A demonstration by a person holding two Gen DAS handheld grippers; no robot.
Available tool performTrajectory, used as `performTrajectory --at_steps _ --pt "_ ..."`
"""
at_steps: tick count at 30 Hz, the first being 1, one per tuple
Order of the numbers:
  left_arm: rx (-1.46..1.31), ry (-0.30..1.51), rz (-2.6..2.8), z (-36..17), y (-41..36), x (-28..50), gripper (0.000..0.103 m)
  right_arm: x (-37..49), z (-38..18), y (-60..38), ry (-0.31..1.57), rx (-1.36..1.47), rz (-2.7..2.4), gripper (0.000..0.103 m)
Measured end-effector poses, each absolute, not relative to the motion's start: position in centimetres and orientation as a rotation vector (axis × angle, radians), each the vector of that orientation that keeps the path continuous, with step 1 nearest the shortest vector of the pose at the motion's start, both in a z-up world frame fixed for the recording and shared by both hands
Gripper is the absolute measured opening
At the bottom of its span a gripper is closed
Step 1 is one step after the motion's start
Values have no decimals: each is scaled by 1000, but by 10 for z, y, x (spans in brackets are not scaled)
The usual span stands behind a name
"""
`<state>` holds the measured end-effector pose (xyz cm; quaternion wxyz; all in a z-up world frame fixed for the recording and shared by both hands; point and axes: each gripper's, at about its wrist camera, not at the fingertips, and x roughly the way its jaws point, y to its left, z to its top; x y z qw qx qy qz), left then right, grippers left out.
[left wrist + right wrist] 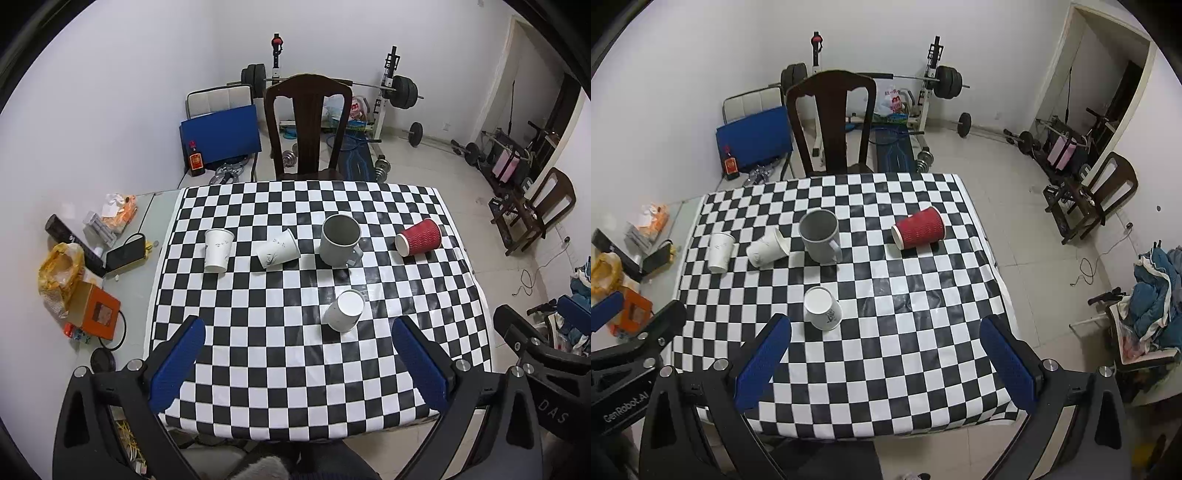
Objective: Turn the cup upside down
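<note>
1. Five cups show in the left wrist view on the checkered table [258,369]. In the far row, from left: an upright white paper cup [218,250], a white paper cup lying on its side [277,249], an upright grey mug [340,240] with its handle to the near right, and a red ribbed cup [418,237] lying on its side with its mouth to the left. Nearer stands a white cup already upside down [345,310].
2. The left gripper [295,365] hangs over the near edge with its blue pads spread wide, grasping nothing, well apart from every cup.
3. Seen from the right wrist, the right gripper [886,363] is likewise released and empty; the inverted cup is just beyond its left finger [762,360], and the red cup lies far and to the right.
4. Which cup comes next cannot be told. The paper cups look light, thin-walled and easily crushed, so a gentle pinch across the mid-body seems best. The mug looks heavier, stiff, glazed and likely slippery; a firm hold across its wall, clear of the handle, would suit the turn.
</note>
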<state>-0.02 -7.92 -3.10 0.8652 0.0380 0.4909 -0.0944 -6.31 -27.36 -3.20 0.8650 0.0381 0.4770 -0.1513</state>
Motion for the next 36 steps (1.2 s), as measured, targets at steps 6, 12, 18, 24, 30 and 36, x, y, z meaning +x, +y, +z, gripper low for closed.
performTrajectory --at_steps 6,12,18,24,30,36 --pt "68 1011 -170 -12 -74 -10 103 -78 -2 -269 969 90 -322 103" --pt "74 1014 -155 -5 -72 -15 103 -83 10 -270 961 97 -322 103" --pt "76 1061 -117 0 -67 -18 103 -87 15 -267 970 95 -314 103" --pt "76 1098 -110 -5 -69 -19 103 -89 21 -262 991 99 -321 103" --pt "83 1111 -111 -9 -71 -19 103 -84 15 -266 1012 106 -324 103" --pt "82 1102 -109 -9 -70 -21 103 -83 11 -266 1023 109 -320 103"
